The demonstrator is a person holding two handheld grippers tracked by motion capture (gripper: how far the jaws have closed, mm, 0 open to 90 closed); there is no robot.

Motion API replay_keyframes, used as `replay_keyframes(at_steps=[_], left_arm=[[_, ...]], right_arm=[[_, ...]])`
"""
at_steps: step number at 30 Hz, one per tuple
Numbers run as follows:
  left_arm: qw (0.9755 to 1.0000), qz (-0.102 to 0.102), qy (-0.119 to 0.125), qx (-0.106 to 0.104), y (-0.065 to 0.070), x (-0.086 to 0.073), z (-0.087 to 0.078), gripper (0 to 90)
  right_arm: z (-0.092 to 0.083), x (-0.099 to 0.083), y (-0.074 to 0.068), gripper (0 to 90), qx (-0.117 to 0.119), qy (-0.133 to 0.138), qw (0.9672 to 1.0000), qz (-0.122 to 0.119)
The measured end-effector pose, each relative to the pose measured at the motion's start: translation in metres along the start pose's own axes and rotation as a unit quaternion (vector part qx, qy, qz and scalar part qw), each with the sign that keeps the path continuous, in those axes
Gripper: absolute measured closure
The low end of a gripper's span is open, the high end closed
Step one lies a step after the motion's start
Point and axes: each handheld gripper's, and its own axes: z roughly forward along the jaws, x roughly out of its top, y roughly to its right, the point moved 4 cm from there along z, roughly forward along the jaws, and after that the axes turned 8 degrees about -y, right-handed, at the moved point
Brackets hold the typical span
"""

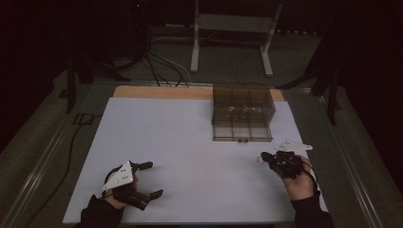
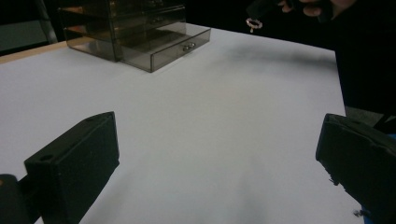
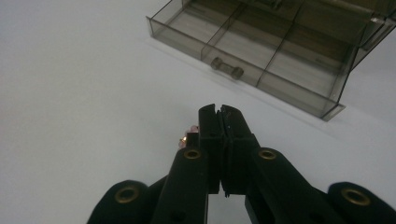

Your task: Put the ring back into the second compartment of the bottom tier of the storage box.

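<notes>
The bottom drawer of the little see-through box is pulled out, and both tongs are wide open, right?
Not quite. The bottom drawer of the box is pulled out, and the left tongs are wide open, but the right tongs are shut, pinching a small pink ring. The right gripper view shows the jaws pressed together.

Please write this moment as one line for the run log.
left tongs: open, empty | right tongs: shut on small pinkish ring | drawer: open, in front of right tongs
</notes>
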Motion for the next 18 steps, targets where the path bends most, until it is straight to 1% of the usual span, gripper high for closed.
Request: replay_keyframes(at_steps=[2, 5, 8, 11, 13, 15, 18], left_arm=[[1.0, -0.001, 0.004, 0.0, 0.0, 0.001, 0.0, 0.6], [1.0, 0.001, -0.001, 0.0, 0.0, 0.0, 0.0, 0.6], [1.0, 0.0, 0.003, 0.001, 0.0, 0.001, 0.0, 0.6], [1.0, 0.001, -0.001, 0.001, 0.0, 0.0, 0.0, 0.6], [1.0, 0.0, 0.004, 0.001, 0.0, 0.001, 0.0, 0.6], [1.0, 0.001, 0.0, 0.0, 0.0, 0.0, 0.0, 0.6], [1.0, 0.0, 0.001, -0.001, 0.0, 0.0, 0.0, 0.6]], right_arm=[[0.0, 0.003, 0.001, 88.3, 0.0, 0.002, 1.0, 0.001], [-0.001, 0.007, 0.001, 88.3, -0.001, 0.005, 1.0, -0.001], [-0.001, 0.012, 0.001, 88.4, -0.001, 0.009, 1.0, -0.002], [0.0, 0.016, 0.001, 88.3, -0.002, 0.01, 0.9999, -0.003], [0.0, 0.02, 0.002, 88.3, -0.002, 0.011, 0.9999, -0.006], [0.0, 0.022, 0.002, 88.3, -0.002, 0.013, 0.9999, -0.004], [0.001, 0.025, 0.004, 88.4, -0.002, 0.014, 0.9999, -0.004]])
